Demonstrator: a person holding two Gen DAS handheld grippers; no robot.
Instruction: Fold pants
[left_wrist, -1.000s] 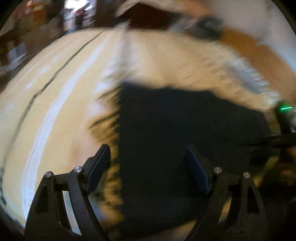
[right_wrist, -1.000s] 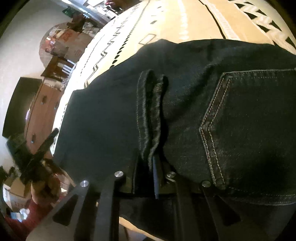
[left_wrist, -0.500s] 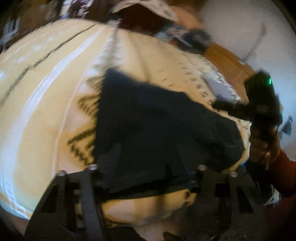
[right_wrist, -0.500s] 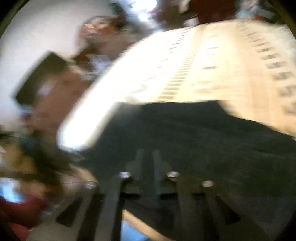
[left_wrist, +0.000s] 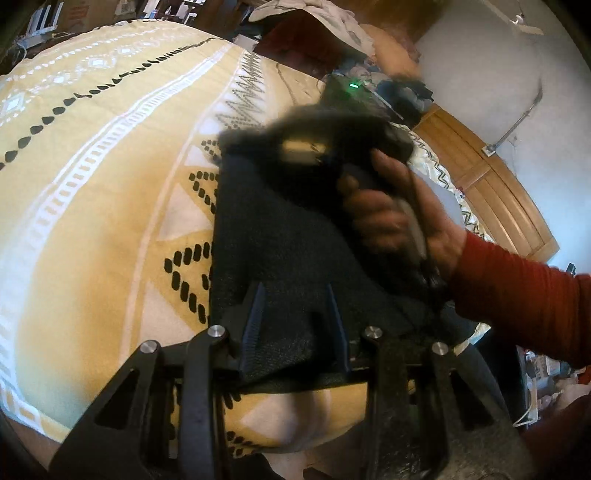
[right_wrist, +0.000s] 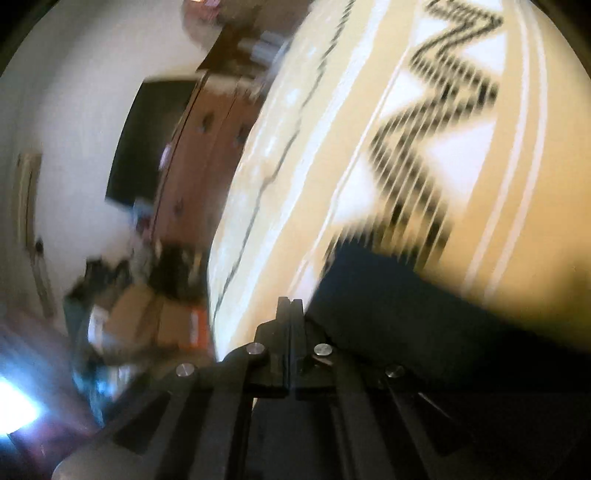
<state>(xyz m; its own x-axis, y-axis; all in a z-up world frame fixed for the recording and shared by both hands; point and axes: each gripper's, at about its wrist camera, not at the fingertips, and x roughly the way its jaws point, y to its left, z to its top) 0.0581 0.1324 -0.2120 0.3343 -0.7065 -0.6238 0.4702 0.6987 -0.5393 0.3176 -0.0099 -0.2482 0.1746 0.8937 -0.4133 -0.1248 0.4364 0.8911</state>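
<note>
Jaws of left gripper (left_wrist: 294, 325) just closing, pinching pants (left_wrist: 280, 236) edge; right gripper (right_wrist: 290, 306) jaws pressed together, pants beside.

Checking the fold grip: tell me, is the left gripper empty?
No. The left gripper has a dark fold of the pants between its fingers.

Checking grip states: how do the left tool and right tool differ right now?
Left tool: jaws apart, just closing in on a fold of the dark pants between its fingers. Right tool: jaws fully together, nothing visible between them, pants beside it. Left view is sharp; right view is motion-blurred. Both are black and over the yellow patterned bedspread.
</note>
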